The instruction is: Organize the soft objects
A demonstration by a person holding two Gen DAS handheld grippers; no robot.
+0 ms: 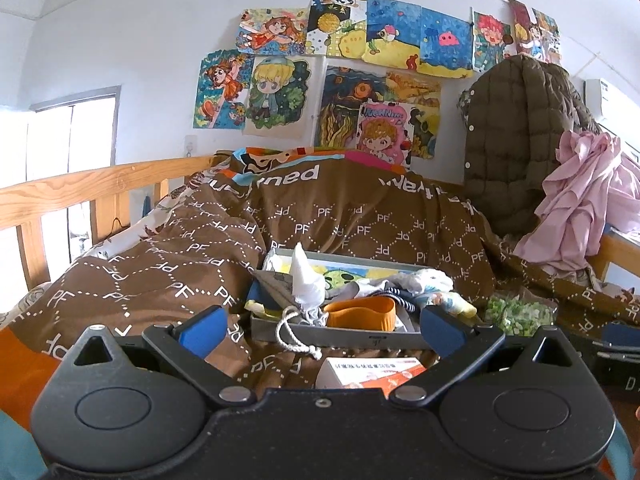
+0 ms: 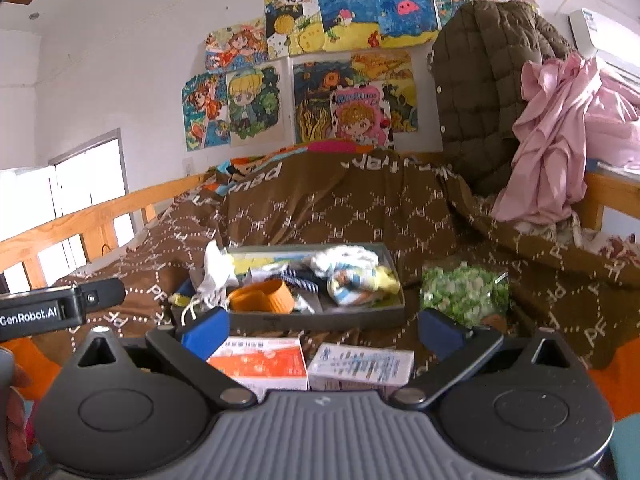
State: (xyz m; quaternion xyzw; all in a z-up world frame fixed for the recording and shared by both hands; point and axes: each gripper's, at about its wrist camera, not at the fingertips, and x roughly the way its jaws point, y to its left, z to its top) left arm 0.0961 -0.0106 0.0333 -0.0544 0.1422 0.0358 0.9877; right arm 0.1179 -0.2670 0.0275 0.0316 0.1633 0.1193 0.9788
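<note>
A shallow grey tray (image 1: 340,336) (image 2: 320,318) lies on the brown quilt. It holds a white drawstring pouch (image 1: 306,284) (image 2: 216,274), an orange band (image 1: 360,312) (image 2: 260,296), a striped sock (image 2: 300,280) and pale rolled socks (image 1: 424,284) (image 2: 360,280). My left gripper (image 1: 322,326) is open and empty, just in front of the tray. My right gripper (image 2: 322,326) is open and empty, above two small boxes. The left gripper shows at the left edge of the right wrist view (image 2: 60,306).
An orange-and-white box (image 1: 372,372) (image 2: 260,360) and a white box (image 2: 360,364) lie before the tray. A green-and-white bag (image 1: 520,312) (image 2: 464,292) lies to its right. A brown jacket (image 2: 480,92) and pink cloth (image 2: 556,140) hang at right. A wooden rail (image 1: 80,192) bounds the left.
</note>
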